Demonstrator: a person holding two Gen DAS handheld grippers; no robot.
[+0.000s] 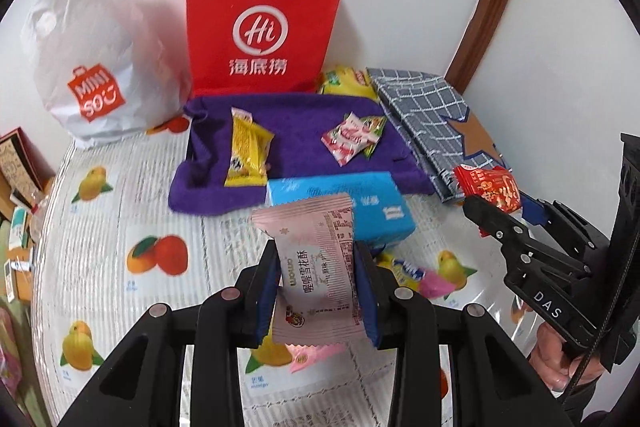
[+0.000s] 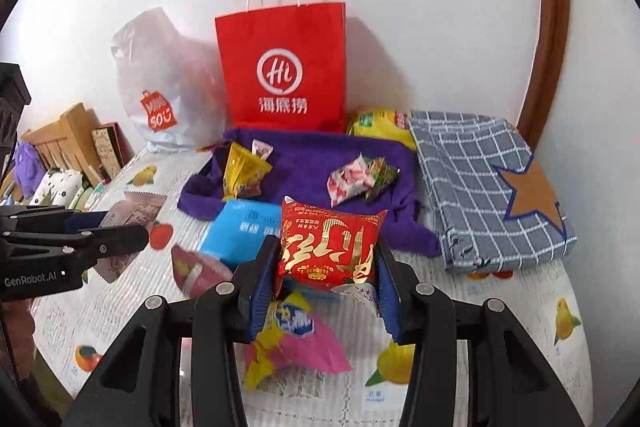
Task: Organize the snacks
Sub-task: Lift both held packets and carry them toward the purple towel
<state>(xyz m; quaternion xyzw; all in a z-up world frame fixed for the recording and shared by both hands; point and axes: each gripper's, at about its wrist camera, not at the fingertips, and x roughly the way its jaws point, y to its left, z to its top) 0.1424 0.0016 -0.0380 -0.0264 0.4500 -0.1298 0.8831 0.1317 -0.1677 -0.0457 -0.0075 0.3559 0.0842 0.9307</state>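
Between the left jaws: the left gripper [image 1: 316, 287] pinched a pink snack packet [image 1: 316, 267] by its two sides, up off the table.
Between the right jaws: the right gripper [image 2: 326, 279] squeezed a red snack packet [image 2: 326, 247] with gold letters, and it was also up in the air.
Under the left gripper: a small pink wrapper [image 1: 310, 355] lay on the table.
Under the right gripper: a pink and yellow snack [image 2: 292, 343] lay flat on the fruit tablecloth [image 2: 520, 327].
Just past the grippers: a blue tissue pack [image 1: 352, 203] sat at the near edge of the purple towel [image 1: 296, 131].
On the towel: a yellow snack [image 1: 246, 151] was on the left side. A red and white candy [image 1: 346, 139] and a green one [image 1: 372, 127] lay touching on the right side.
Beside the towel: a folded blue checked cloth [image 2: 480, 179] with a brown star was on the right.
At the back by the wall: a red paper bag [image 1: 260, 27] stood up tall. A white plastic bag [image 1: 100, 59] sat to its left and a yellow bag [image 2: 380, 123] peeked out on its right.
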